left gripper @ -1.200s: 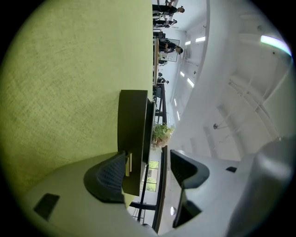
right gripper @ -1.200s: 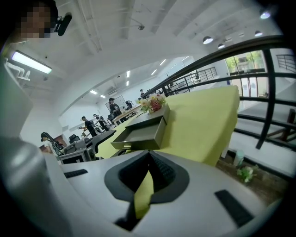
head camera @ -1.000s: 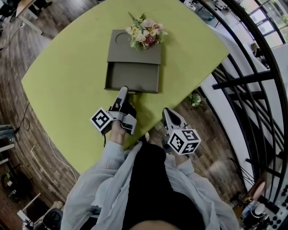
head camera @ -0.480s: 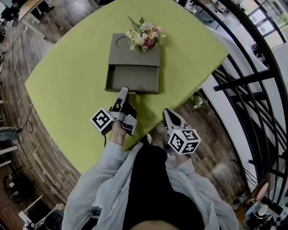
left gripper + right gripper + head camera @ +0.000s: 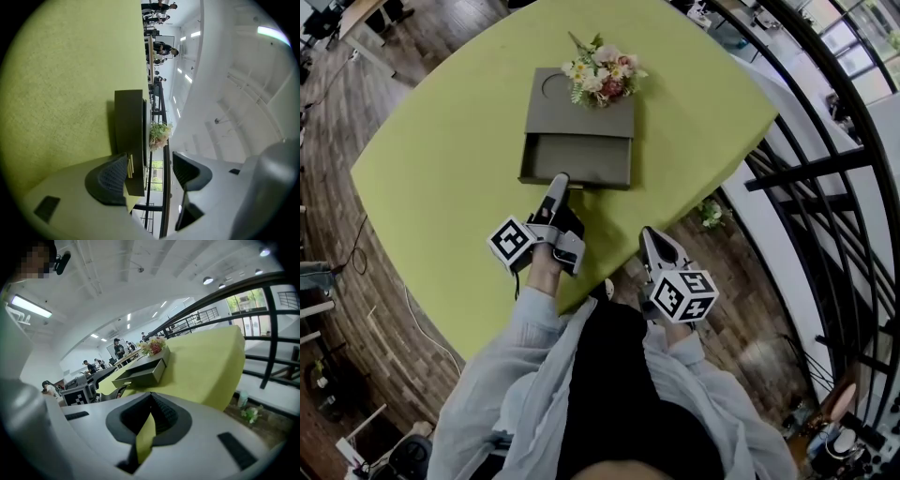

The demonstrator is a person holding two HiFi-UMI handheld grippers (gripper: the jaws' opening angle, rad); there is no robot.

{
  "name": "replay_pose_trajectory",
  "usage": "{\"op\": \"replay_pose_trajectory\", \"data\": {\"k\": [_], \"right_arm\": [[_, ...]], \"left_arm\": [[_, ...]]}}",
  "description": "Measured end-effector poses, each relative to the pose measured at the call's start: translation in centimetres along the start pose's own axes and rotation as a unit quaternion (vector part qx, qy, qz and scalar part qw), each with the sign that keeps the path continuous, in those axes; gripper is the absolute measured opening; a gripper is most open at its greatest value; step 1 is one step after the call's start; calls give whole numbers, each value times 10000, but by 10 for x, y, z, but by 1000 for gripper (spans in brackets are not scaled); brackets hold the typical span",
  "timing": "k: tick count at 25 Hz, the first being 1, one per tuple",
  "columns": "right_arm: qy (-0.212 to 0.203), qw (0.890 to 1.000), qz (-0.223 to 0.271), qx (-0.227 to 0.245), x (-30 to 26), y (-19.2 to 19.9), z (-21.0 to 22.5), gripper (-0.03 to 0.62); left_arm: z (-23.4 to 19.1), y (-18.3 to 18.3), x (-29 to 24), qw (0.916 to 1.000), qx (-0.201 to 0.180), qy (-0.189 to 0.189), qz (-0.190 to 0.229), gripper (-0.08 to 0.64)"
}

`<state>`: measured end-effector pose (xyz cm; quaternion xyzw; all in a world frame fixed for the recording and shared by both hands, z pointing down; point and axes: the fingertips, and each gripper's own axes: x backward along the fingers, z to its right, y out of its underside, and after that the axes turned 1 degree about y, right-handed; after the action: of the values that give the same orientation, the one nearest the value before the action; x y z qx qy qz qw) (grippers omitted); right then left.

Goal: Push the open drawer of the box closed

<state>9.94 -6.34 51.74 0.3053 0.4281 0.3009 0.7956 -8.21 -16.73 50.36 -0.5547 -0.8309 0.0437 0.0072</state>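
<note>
Drawer (image 5: pixel 577 161) open, upper centre of frame, in box (image 5: pixel 579 105) on counter (image 5: pixel 441 159). I judge it light, stiff, free-sliding: push front panel. Left hand-held gripper (image 5: pixel 556 185) jaws apart, empty, at that panel; right hand-held gripper (image 5: pixel 649 239) closed.

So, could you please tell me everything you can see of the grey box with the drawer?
The box is a flat, matte grey-brown rectangle, cardboard-like, lying on the yellow-green table. Its top carries a round recess at the far left and a small bouquet at the far right. Its shallow drawer is pulled out toward the person and looks empty. The open left tool is at the drawer's front edge; contact cannot be confirmed.
</note>
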Motion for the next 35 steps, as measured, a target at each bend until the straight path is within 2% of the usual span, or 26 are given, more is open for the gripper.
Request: {"op": "replay_pose_trajectory", "data": {"k": [13, 25, 35], "right_arm": [[-24, 10000, 2, -62, -14, -8, 4, 6], [-57, 9989, 91, -458, -16, -14, 6, 6], [-22, 9987, 48, -499, -22, -14, 8, 6]], "left_arm": [[-8, -6, -18, 9999, 11, -131, -41, 308], [-4, -11, -37, 9999, -5, -130, -38, 308], [-8, -18, -54, 9998, 19, -177, -22, 308]]}}
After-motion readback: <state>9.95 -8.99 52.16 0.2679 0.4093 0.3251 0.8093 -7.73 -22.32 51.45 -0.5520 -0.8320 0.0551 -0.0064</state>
